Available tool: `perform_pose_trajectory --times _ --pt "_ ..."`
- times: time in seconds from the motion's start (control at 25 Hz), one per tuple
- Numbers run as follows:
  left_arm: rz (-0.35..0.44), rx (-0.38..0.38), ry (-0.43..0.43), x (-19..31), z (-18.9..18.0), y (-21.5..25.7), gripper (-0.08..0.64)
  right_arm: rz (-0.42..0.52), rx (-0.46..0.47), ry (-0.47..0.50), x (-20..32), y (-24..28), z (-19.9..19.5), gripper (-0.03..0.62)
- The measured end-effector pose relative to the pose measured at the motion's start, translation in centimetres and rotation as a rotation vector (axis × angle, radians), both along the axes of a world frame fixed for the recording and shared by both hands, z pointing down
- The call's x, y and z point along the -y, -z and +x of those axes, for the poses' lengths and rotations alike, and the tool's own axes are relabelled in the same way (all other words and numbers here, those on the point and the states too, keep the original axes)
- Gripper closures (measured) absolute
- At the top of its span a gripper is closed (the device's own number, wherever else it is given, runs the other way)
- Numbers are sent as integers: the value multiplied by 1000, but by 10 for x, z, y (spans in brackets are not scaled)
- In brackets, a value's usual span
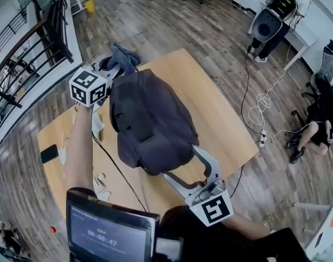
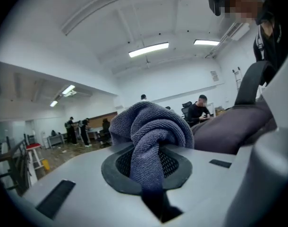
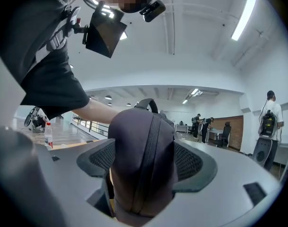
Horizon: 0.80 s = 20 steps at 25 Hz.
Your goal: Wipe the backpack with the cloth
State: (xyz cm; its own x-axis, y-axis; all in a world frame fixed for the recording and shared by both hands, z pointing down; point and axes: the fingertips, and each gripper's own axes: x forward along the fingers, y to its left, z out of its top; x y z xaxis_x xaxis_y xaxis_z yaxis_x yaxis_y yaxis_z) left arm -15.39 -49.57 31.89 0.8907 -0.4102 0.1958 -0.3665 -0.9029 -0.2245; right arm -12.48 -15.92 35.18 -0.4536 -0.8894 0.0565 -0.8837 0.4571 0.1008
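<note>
Wipe not yet begun: cloth (image 1: 124, 56) is pinched by left gripper (image 2: 148, 162) at backpack's (image 1: 150, 119) far end, right gripper (image 3: 144, 167) is spread round near end; cloth must be pressed on.

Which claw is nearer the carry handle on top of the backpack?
Left. The left claw, gripping the cloth, is right by the handle; the right claw straddles the backpack's opposite, bottom end.

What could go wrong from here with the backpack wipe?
1. The right claw straddles the backpack's near end with jaws wide, seemingly not clamped; it may slide once wiping starts.
2. The cloth is bunched in the left claw, so hard tips might rub the backpack.
3. A black cable beside the left arm could snag.
</note>
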Motion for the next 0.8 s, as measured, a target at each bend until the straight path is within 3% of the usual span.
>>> perform_pose_trajectory --times 0.08,0.2,0.4,0.48,0.64,0.8 --pt "-55 -1 -79 -9 6 -4 517 -20 54 -5 5 3 3 221" --pt "-103 -9 -156 -22 3 -4 517 -40 56 -14 13 5 8 221" --pt "-131 -52 -167 -39 -17 -12 520 -29 53 0 18 5 17 221" --pt "-59 -8 -124 -33 -17 -11 520 -17 44 34 14 6 14 222" --pt "156 107 5 -9 -6 3 518 -9 20 38 7 6 6 222" --pt "145 57 8 4 -1 13 518 8 15 -18 1 -2 -10 222"
